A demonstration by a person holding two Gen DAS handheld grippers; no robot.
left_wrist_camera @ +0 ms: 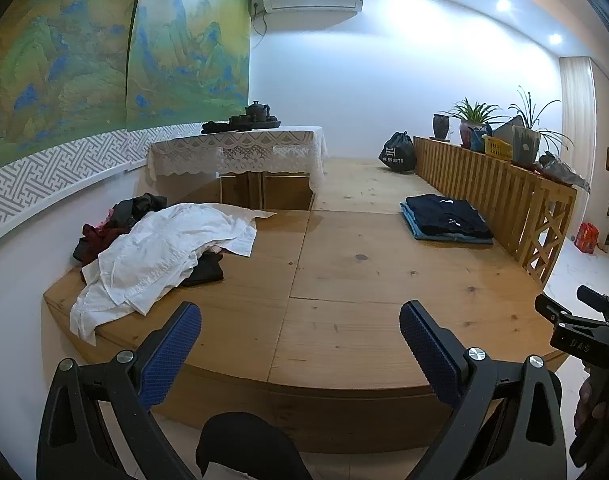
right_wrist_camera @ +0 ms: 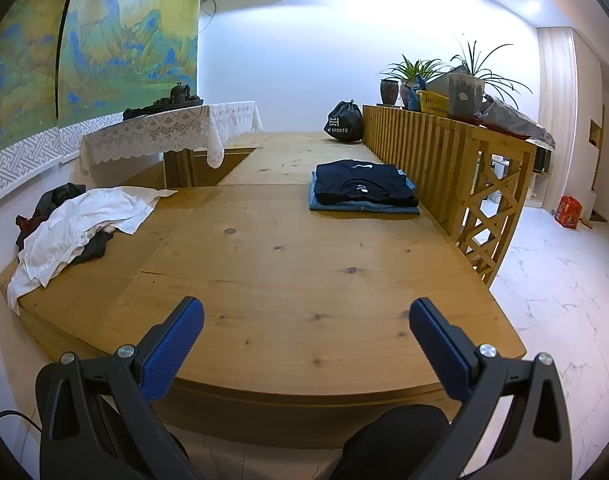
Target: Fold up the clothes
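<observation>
A heap of unfolded clothes lies at the platform's left edge, with a white shirt (left_wrist_camera: 164,252) (right_wrist_camera: 80,226) spread over dark and red garments (left_wrist_camera: 104,232). A folded stack (left_wrist_camera: 444,218) (right_wrist_camera: 364,190) sits by the slatted wooden railing, a navy top resting on a blue piece. My left gripper (left_wrist_camera: 300,320) hovers open over the bare front of the wooden platform (left_wrist_camera: 344,280), nothing between its blue pads. My right gripper (right_wrist_camera: 306,314) is open too, empty, above the platform's front edge (right_wrist_camera: 304,384). The right gripper's black body (left_wrist_camera: 584,332) shows at the far right of the left wrist view.
A low table with a lace cloth (left_wrist_camera: 236,148) and a tea set stands at the back left. A black drawstring bag (left_wrist_camera: 398,152) sits at the back. The wooden railing (right_wrist_camera: 444,160) runs along the right, topped with plants and a yellow basket (right_wrist_camera: 434,104). Marble floor (right_wrist_camera: 544,280) lies to the right.
</observation>
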